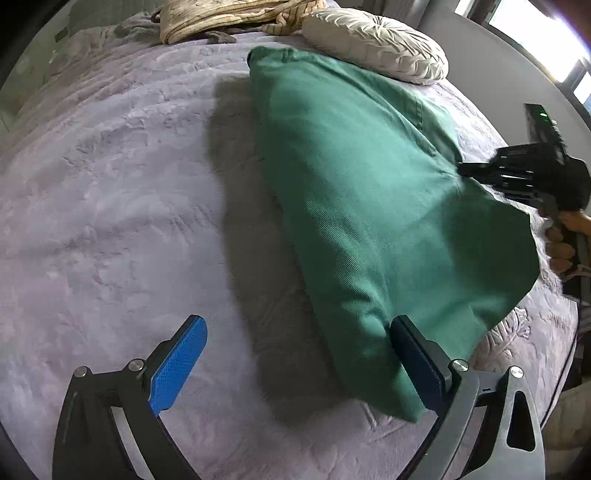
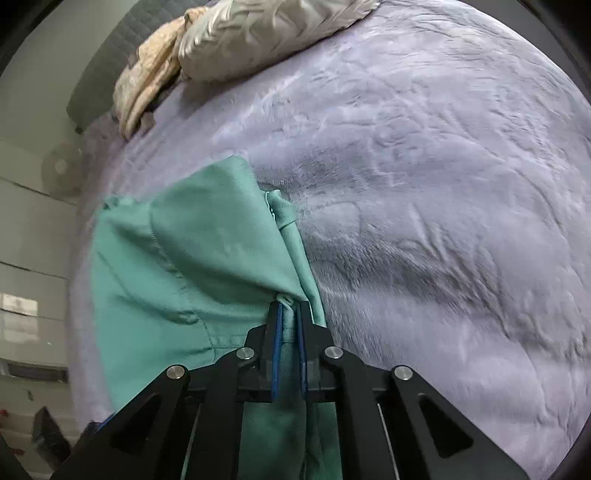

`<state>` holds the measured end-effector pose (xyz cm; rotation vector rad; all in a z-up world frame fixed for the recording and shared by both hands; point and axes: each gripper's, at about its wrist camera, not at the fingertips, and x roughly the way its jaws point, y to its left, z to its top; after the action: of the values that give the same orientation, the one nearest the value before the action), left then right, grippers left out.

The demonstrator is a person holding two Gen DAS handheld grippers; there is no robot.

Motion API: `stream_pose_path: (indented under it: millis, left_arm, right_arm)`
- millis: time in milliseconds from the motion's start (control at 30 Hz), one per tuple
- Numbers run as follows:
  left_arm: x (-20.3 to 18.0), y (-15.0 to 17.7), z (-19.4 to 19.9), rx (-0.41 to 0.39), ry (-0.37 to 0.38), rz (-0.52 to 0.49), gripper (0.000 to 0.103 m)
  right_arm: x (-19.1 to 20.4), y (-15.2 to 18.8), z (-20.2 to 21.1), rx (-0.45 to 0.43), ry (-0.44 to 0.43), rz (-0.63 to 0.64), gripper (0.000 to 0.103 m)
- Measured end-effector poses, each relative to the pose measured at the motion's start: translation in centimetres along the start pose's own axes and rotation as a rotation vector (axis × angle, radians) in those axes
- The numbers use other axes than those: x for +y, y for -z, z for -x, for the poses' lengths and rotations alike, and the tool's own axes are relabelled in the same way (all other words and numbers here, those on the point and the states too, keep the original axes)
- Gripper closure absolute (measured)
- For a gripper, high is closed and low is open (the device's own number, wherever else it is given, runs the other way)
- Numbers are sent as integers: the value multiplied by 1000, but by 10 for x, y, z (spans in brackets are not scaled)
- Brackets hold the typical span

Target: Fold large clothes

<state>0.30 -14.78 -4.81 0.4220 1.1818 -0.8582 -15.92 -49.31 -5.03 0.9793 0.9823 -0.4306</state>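
Note:
A large green garment [image 1: 362, 206] lies on the lilac bed cover [image 1: 110, 192], partly lifted on its right side. My left gripper [image 1: 295, 354] is open, its blue pads wide apart; the right pad [image 1: 417, 365] touches the garment's near edge. My right gripper [image 1: 465, 170] shows in the left wrist view, pinching the garment's right edge and holding it up. In the right wrist view my right gripper [image 2: 289, 308] is shut on a bunched fold of the green garment [image 2: 177, 251], which hangs down to the bed.
A round pleated cream cushion [image 1: 376, 40] lies at the far end beside the garment. A crumpled beige blanket [image 1: 221, 14] lies at the head of the bed, also in the right wrist view [image 2: 236, 40]. The bed's right edge [image 1: 561, 332] is close.

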Motion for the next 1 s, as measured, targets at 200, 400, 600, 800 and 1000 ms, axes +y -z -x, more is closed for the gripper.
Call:
stream_pose_path:
  millis: [200, 400, 600, 800, 1000]
  left_arm:
    - [8, -15, 20, -40, -26, 28, 3]
    - [-6, -7, -17, 25, -42, -11, 3]
    - [5, 2, -22, 39, 13, 57, 3]
    - [4, 1, -17, 54, -16, 62, 3]
    - [5, 8, -19, 57, -27, 83, 3]
  right_arm:
    - [4, 36, 65, -60, -55, 14, 92]
    - [30, 89, 65, 17, -80, 148, 92]
    - [-48, 105, 30, 51, -152, -103, 103]
    - [-38, 124, 53, 35, -37, 16, 103]
    - [-53, 141, 49, 124, 76, 29, 102]
